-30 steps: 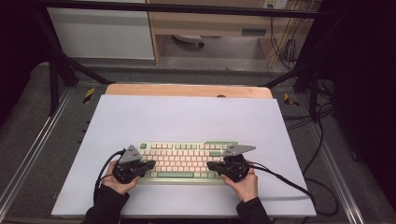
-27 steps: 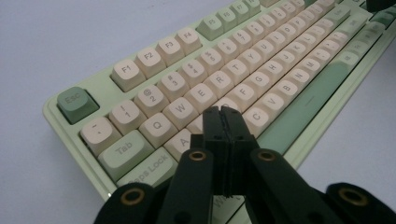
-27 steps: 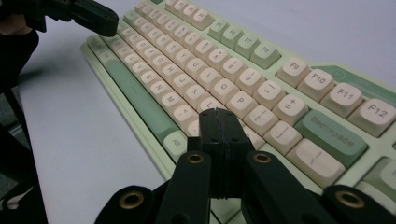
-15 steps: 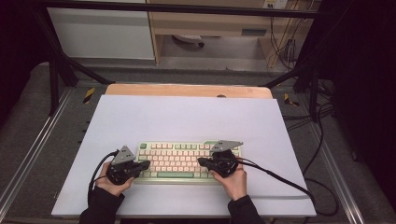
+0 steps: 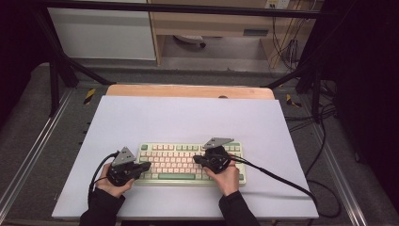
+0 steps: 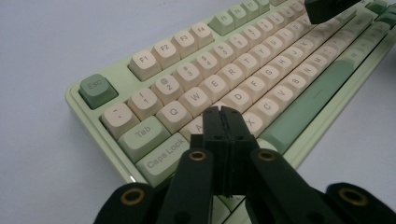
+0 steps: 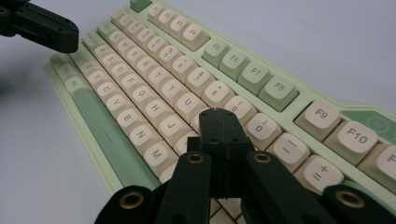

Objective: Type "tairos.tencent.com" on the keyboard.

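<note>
A green keyboard with cream keys lies near the front of the table. My left gripper is shut and empty, its tips over the keyboard's left end. In the left gripper view the closed jaws hover over the A and S keys of the keyboard, and the right gripper pokes in at the top. My right gripper is shut too, above the right-middle keys. Its closed tips hang over the keys near I and K on the keyboard, with the left gripper farther off.
A white sheet covers the table, with a wooden strip along its far edge. The right gripper's black cable trails off to the right. Metal frame rails run down both sides, and dark floor cables lie at the right.
The right gripper has slid left along the keyboard, from its right end toward the middle. The left gripper has barely shifted.
</note>
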